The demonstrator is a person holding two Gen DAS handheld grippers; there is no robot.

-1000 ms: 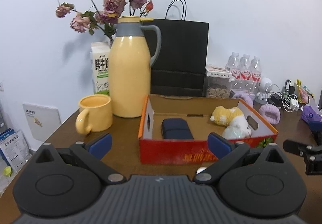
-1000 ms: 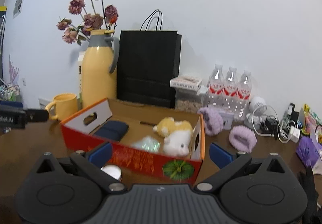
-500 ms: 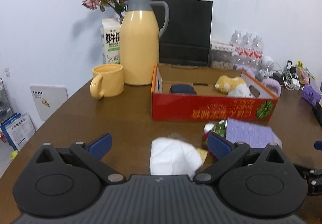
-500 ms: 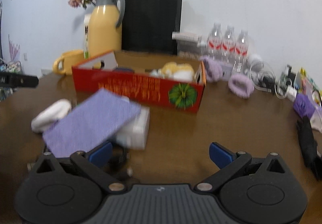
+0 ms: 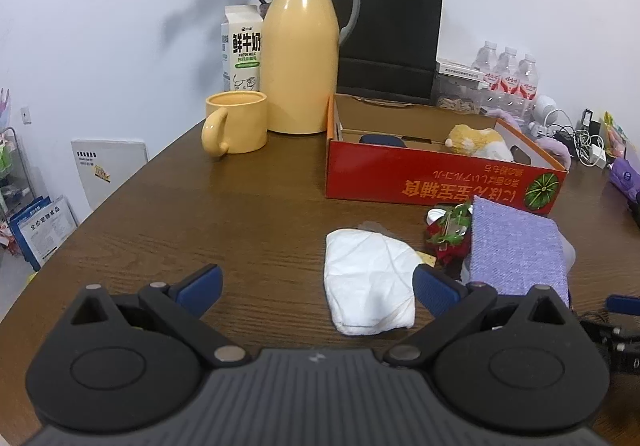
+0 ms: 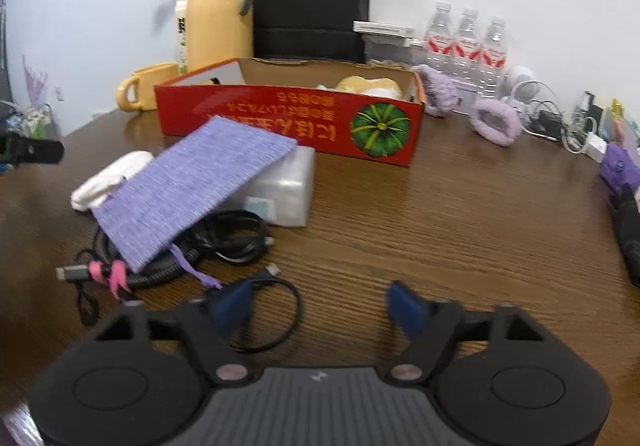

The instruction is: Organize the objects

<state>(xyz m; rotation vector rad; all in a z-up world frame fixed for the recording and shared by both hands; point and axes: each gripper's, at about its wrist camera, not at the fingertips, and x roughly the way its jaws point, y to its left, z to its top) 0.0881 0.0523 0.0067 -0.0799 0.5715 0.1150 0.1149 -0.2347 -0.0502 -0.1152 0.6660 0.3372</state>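
The red cardboard box [image 5: 440, 181] stands open-topped on the brown wooden table [image 5: 224, 213], its long front wall printed with upside-down yellow characters and a green pumpkin picture. Inside it lie one yellow-and-white plush toy [image 5: 478, 141] and one dark blue flat thing [image 5: 382, 139], too low behind the wall to name.

In front of the box sits the loose heap. One purple knitted pouch [image 6: 192, 189], with a thin drawstring at its mouth, leans tilted on one white plastic-wrapped packet [image 6: 286, 185]. One crumpled white cloth [image 5: 368, 282] lies to the left of the pouch. One bunch of red and green wrapped bits [image 5: 448, 234] lies between the cloth and the pouch. Black cables [image 6: 224, 242] coil under the near end of the pouch (at least two, possibly more; the tangle is blurred).

Left of the box stand one yellow mug [image 5: 234, 123], one yellow jug [image 5: 302, 53] and one milk carton [image 5: 242, 47]; behind the box, one black paper bag [image 5: 394, 37]. To the box's right stand three water bottles [image 6: 464, 41], with two purple fluffy loops [image 6: 494, 121] just in front of them.

The left gripper [image 5: 316, 284] hovers with its blue pads spread wide, the cloth's near end between them but untouched. The right gripper [image 6: 318, 306] has just been closing; its fingers stand part-way apart over bare table, with only a thin cable loop by the left pad and nothing gripped.
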